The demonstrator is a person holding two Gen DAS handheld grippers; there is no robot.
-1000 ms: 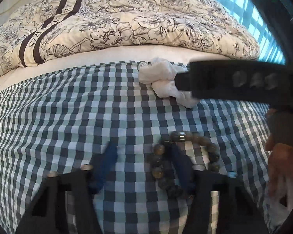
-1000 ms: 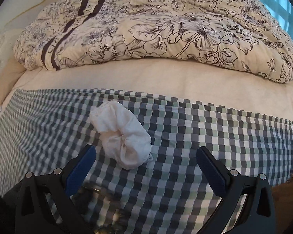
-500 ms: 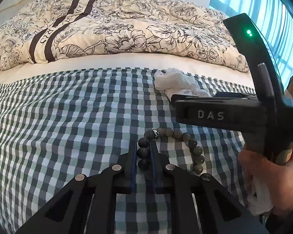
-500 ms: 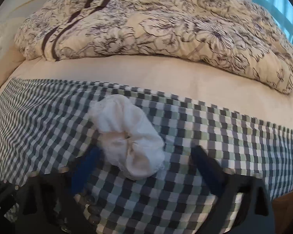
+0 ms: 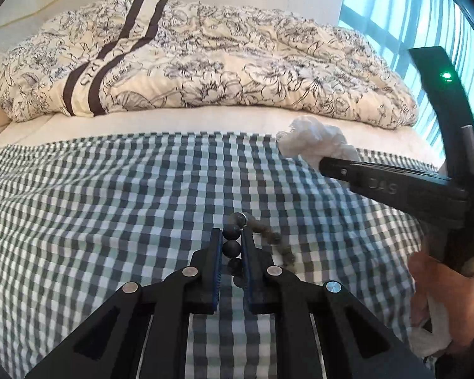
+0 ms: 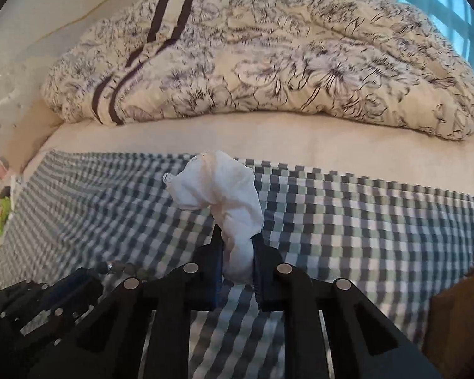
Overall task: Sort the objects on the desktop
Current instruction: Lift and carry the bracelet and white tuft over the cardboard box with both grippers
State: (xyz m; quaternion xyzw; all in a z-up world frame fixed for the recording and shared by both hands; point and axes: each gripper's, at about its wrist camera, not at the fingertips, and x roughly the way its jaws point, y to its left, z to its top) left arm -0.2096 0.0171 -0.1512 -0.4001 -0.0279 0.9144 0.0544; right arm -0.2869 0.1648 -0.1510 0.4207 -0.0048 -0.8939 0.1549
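Both grippers are matte black plastic linkages with triangular cut-outs and round silver pivot screws. The left gripper [image 5: 231,246] has one bluish screw at lower right and blue-lined jaws. The right gripper [image 6: 237,257], seen at the right of the left view, bears pale letters "DAS" and a green light.
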